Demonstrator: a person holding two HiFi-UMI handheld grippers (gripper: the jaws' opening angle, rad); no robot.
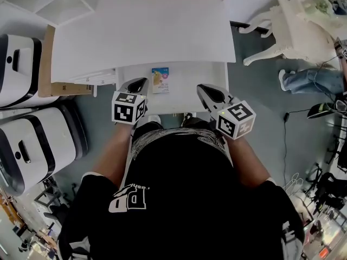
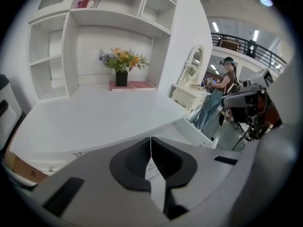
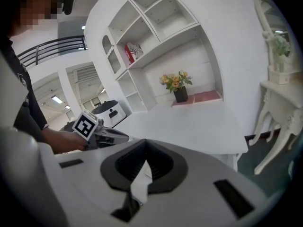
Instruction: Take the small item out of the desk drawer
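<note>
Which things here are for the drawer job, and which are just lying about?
For the job: drawer, pulled out; small packet lying in it; left gripper and right gripper, both shut and empty.

Just lying about: flower vase on the desk; white chair; cardboard box.

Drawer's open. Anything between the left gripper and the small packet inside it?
Nothing visible. The packet lies flat in the open drawer, just clear of the desk top's edge, with only bare drawer floor between it and the left gripper. That gripper is shut, so it must open before grasping.
</note>
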